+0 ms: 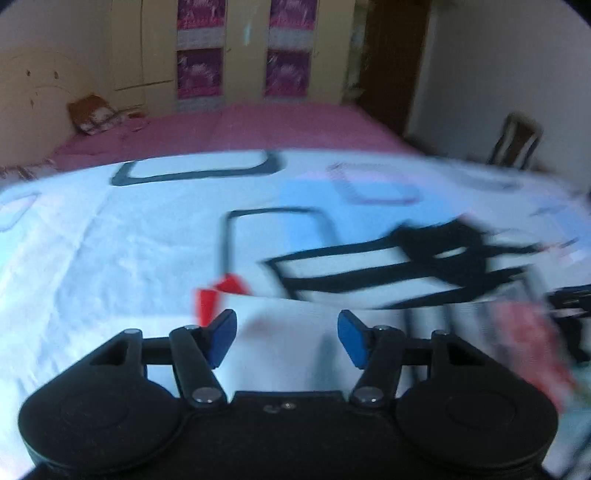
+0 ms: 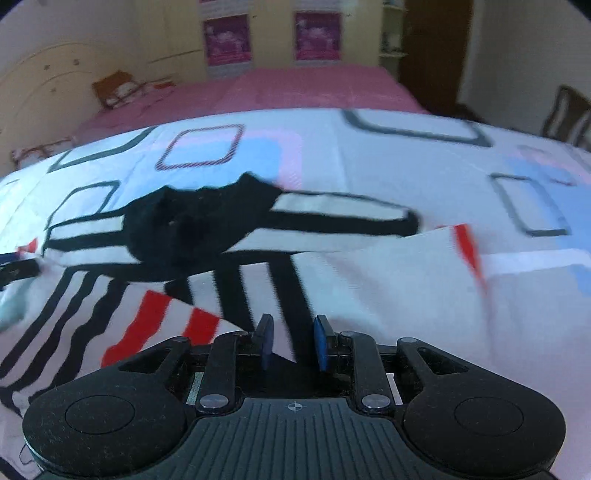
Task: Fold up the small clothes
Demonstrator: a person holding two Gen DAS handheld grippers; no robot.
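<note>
Angling down over garment [image 2: 369,280] | left claw [image 1: 287,338] agape, empty | right claw [image 2: 293,341] narrow, grip unclear

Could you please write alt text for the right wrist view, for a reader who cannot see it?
The right tool, its blue pads narrowly apart with cloth between them, hangs over a white garment with black and red stripes spread on a white bedsheet printed with square outlines. Behind lie a pink bed and a cream wardrobe.
</note>
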